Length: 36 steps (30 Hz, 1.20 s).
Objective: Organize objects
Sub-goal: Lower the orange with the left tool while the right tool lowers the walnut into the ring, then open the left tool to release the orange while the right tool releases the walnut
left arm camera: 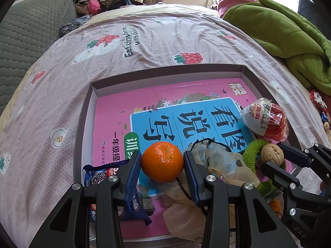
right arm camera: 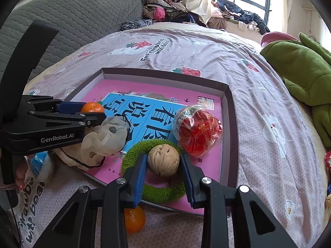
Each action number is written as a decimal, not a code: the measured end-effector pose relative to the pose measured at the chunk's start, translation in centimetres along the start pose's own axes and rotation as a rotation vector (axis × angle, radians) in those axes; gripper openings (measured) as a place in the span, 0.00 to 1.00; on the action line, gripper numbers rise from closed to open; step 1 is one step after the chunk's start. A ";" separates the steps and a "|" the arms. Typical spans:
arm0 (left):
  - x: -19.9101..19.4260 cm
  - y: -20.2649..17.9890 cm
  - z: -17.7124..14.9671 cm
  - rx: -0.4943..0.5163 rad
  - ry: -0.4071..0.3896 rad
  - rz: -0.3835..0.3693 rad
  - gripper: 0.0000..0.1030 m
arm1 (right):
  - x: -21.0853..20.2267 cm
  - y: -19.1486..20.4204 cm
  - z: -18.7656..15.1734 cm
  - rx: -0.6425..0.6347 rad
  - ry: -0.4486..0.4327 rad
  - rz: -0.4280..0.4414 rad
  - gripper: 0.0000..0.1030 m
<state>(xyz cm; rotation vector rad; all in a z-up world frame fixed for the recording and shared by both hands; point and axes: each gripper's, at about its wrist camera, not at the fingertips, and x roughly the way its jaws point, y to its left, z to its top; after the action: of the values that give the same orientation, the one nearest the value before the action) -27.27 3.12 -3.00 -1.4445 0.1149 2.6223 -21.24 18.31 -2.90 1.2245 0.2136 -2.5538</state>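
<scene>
1. The orange (left arm camera: 162, 161) is round, bright and dimpled; the walnut (right arm camera: 163, 158) is pale tan with a wrinkled shell.
2. Count: two oranges (the second orange (right arm camera: 134, 219) lies on the bed sheet just outside the tray, under the right gripper), one walnut, one green ring (right arm camera: 163, 192), one red wrapped snack (right arm camera: 198, 130), one sheer drawstring pouch (right arm camera: 107, 136), one blue cookie packet (left arm camera: 103, 175).
3. The left gripper (left arm camera: 162, 165) has its blue fingers (left arm camera: 132, 171) pressed against both sides of the orange, holding it above the pink book (left arm camera: 115, 111) in the tray (left arm camera: 91, 91).
4. The right gripper (right arm camera: 164, 167) has the walnut between its fingers (right arm camera: 140, 177); the left one touches the shell, while contact on the right cannot be told.
5. The walnut sits over the green ring's opening, near the tray's front edge.
6. The tray rests on a bed (left arm camera: 144, 41) with a strawberry-print sheet; a green blanket (left arm camera: 285, 33) lies to the right.
</scene>
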 end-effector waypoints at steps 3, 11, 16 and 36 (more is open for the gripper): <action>0.0 -0.1 0.0 0.001 0.000 0.002 0.42 | 0.1 0.0 0.0 0.002 0.003 0.000 0.33; 0.0 -0.1 0.0 -0.003 0.003 0.000 0.42 | 0.2 0.1 0.0 0.001 0.006 -0.005 0.33; -0.2 -0.1 0.0 -0.012 0.006 -0.003 0.42 | 0.2 0.0 0.0 0.004 0.007 -0.008 0.33; -1.4 0.4 0.2 -0.038 -0.022 -0.015 0.47 | -0.4 -0.4 0.4 0.021 -0.005 -0.015 0.33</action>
<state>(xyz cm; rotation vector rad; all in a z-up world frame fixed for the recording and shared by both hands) -26.76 2.61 -1.74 -1.4213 0.0525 2.6416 -21.45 18.62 -2.31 1.2291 0.1955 -2.5775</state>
